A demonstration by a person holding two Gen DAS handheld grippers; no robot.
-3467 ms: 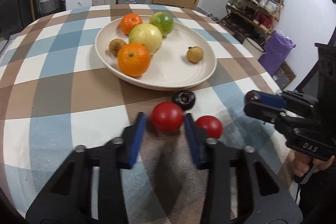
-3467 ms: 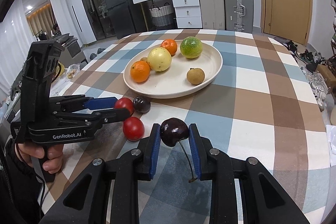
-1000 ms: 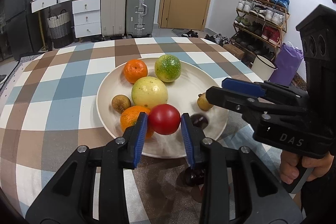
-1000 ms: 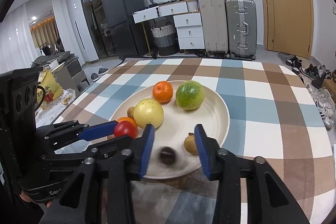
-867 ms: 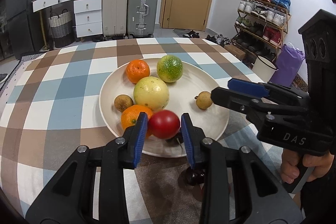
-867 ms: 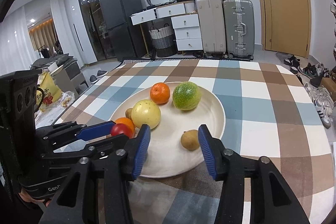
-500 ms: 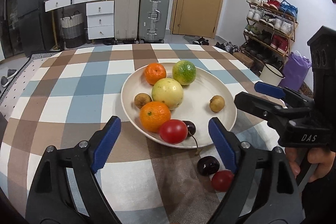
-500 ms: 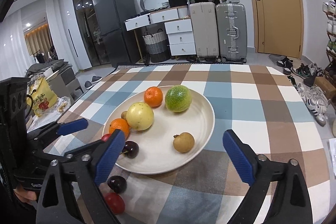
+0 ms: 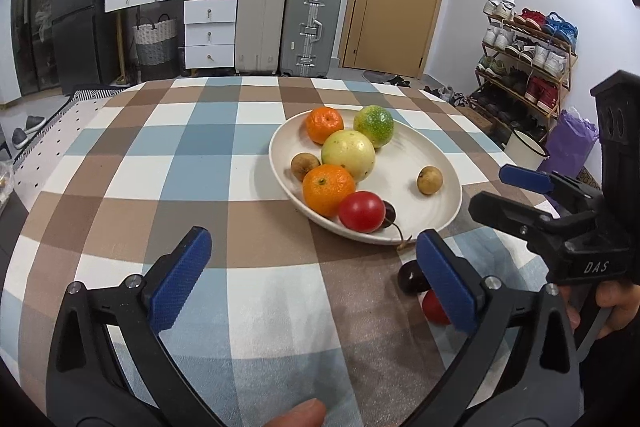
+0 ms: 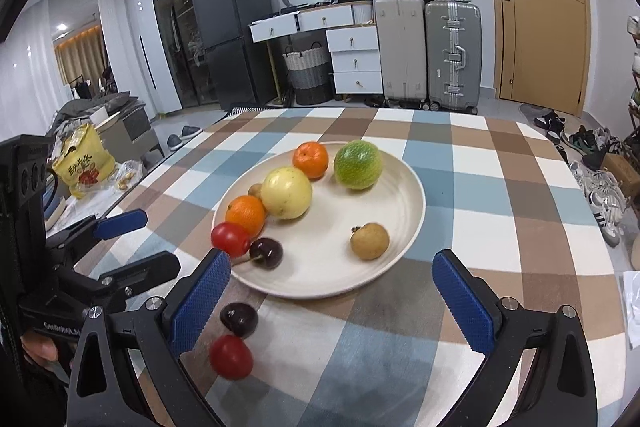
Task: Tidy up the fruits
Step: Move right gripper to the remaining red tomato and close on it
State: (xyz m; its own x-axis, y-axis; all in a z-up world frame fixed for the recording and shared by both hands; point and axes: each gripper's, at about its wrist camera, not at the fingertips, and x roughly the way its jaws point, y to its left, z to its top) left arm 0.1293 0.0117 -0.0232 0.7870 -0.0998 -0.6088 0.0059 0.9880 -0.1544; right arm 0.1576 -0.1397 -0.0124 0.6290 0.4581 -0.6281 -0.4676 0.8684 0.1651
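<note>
A cream plate (image 9: 404, 155) (image 10: 340, 227) on the checked tablecloth holds two oranges, a yellow fruit (image 9: 348, 155), a green fruit (image 10: 357, 165) and two small brown fruits. At its near rim lie a red tomato (image 9: 362, 211) (image 10: 231, 238) and a dark cherry (image 10: 266, 253) with a stem. Another dark cherry (image 10: 239, 319) and a second red tomato (image 10: 231, 357) rest on the cloth before the plate. My left gripper (image 9: 312, 239) hovers short of the plate, its jaws opening with nothing between them. My right gripper (image 10: 332, 259) is open and empty too.
The round table's edge curves close on the left (image 9: 24, 195) and right (image 10: 616, 267). Beyond it stand suitcases (image 9: 310, 27), white drawers, a fridge and a shoe rack (image 9: 528, 55). A yellow bag (image 10: 82, 163) lies left of the table.
Both grippers opened wide: the left let go of the red tomato, the right of the cherry, and both now lie in the plate. Both grippers drew back from the plate.
</note>
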